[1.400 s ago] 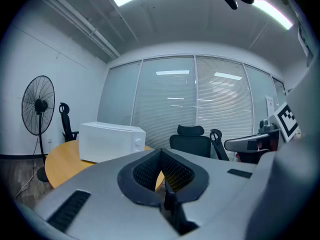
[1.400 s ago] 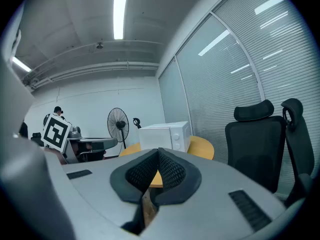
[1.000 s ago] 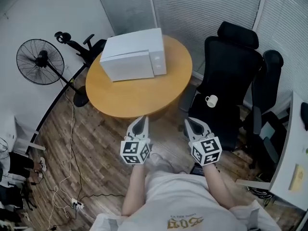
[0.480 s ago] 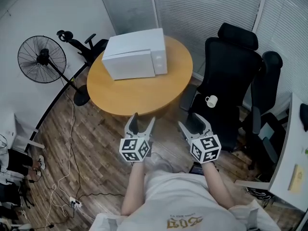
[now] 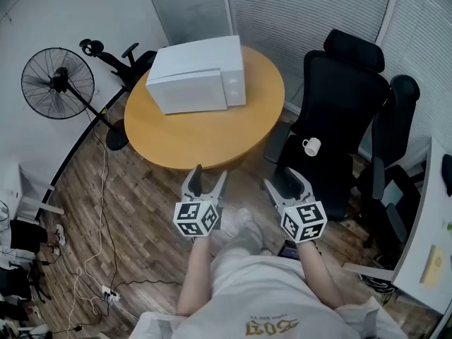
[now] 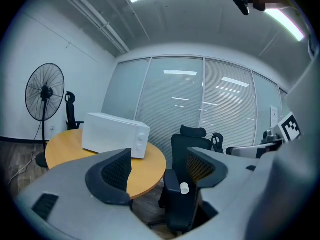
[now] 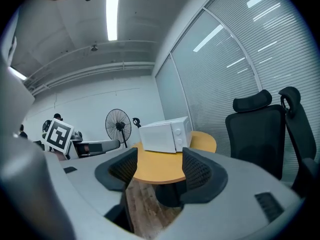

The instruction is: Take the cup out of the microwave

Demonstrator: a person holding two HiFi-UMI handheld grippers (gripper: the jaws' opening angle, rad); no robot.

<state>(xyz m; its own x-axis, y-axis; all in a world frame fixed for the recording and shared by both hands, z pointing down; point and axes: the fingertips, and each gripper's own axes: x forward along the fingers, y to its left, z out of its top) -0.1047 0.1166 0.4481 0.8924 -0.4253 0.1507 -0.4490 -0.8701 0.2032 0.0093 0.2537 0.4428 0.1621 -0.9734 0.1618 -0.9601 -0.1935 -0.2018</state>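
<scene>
Grippers hover at lower centre, left gripper and right gripper both with jaws spread and empty, facing the closed microwave on the tabletop at upper centre, its cup unseen behind the door, which likely wants opening squarely before any reach.

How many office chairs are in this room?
3. One black chair right of the round table, holding the cup; a second chair beside it, farther right; a third chair behind the table near the fan. More may be hidden.
</scene>
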